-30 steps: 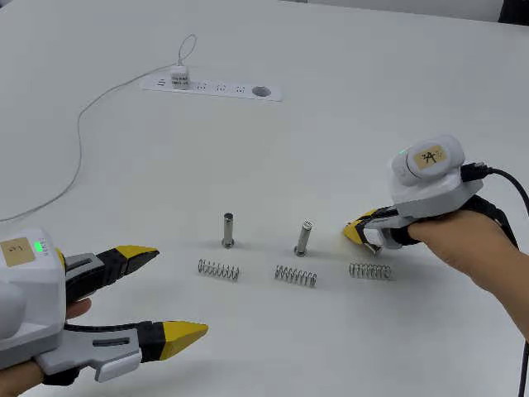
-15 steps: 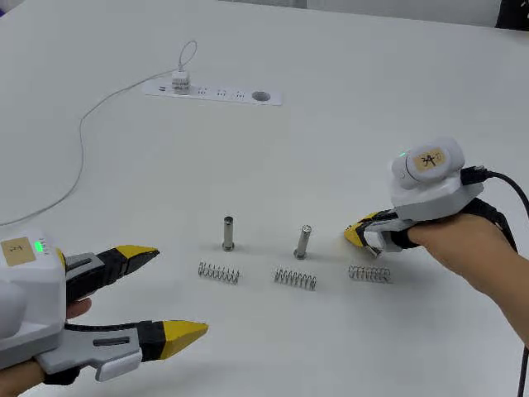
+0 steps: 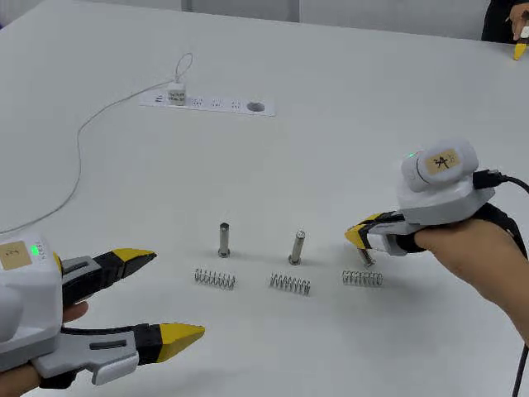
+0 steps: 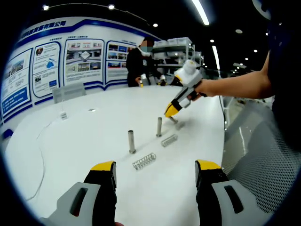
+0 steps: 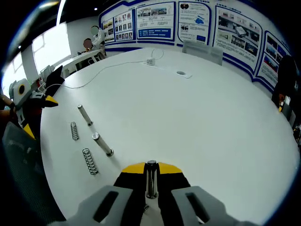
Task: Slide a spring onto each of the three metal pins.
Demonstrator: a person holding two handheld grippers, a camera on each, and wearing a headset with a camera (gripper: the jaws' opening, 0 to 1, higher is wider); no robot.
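Pin (image 5: 151, 181) at 3 o'clock was clamped in right gripper (image 3: 356, 236); left gripper (image 3: 178, 293) gaped wide, empty. Spring (image 3: 362, 279) at pin's 6 o'clock lay loose; next move likely called for threading it on.

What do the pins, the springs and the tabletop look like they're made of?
Pins: likely steel, smooth silvery-grey with bright highlights.
Springs: thin coiled wire, probably steel, with dull grey glints.
Tabletop: matte white, perhaps laminate. It shows soft shadows and no grain, so I can't be sure.

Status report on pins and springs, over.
Left tool open. Right tool shut on rightmost pin. Three springs lying loose, none fitted. Nothing blocking.
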